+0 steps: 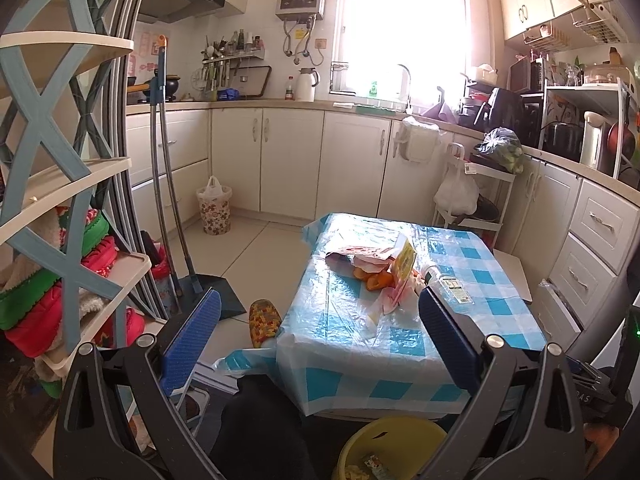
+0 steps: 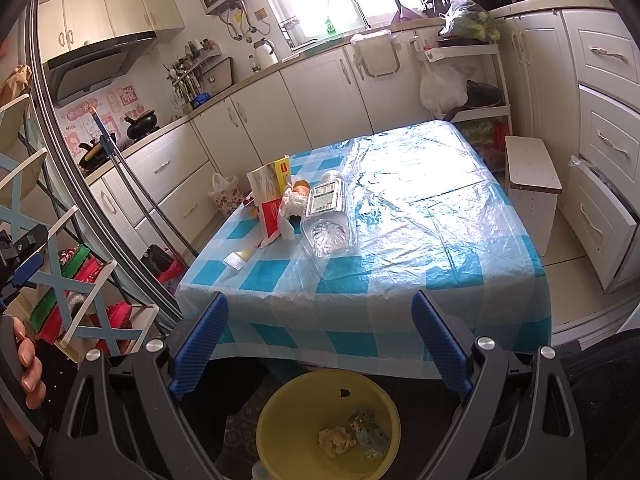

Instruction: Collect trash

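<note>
Both claws, left claw [image 1: 320, 316] and right claw [image 2: 320, 324], gape empty off the counter's [image 2: 440, 216] near edge; trash pile [image 2: 296, 204] crowds its far-left part, yellow bin [image 2: 280, 412] below.

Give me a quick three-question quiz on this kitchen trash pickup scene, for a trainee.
1. True or false: the yellow bin already holds some trash.
2. The clear plastic bottle on the table is: A) upright, B) lying on its side, C) in the bin.
3. Fill in: both the left gripper and the right gripper are ____ and hold nothing.

Key: 1 true; 2 B; 3 open.
</note>
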A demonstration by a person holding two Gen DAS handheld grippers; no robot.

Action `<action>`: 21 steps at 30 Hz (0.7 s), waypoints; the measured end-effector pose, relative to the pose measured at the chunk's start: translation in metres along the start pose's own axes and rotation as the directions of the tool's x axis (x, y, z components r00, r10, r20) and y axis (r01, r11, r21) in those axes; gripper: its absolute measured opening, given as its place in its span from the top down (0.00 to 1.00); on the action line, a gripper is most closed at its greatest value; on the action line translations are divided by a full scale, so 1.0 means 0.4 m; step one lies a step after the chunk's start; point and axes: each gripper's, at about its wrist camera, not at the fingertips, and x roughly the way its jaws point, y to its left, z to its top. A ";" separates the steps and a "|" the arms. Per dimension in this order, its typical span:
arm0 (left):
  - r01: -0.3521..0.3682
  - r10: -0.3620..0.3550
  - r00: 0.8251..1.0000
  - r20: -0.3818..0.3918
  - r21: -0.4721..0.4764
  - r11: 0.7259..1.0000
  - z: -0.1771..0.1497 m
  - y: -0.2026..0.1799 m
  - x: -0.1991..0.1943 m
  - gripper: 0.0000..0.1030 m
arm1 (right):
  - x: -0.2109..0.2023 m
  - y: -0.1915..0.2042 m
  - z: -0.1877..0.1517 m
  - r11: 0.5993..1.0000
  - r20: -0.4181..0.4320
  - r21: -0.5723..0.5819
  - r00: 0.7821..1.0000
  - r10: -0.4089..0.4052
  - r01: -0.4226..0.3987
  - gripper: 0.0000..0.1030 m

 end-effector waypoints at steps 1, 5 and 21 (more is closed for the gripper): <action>0.000 0.000 1.000 -0.003 0.004 1.000 -0.002 -0.001 0.002 0.07 | 0.001 0.000 0.000 1.000 0.000 0.000 1.000 0.000 0.000 0.13; -0.002 0.003 1.000 -0.026 0.022 1.000 -0.007 -0.011 0.016 0.07 | 0.000 -0.001 0.000 1.000 0.001 0.000 1.000 0.001 -0.001 0.13; -0.013 0.014 0.999 -0.042 0.037 0.999 -0.010 -0.006 0.022 0.07 | 0.004 0.019 -0.006 0.999 -0.005 -0.037 1.000 -0.001 0.001 0.13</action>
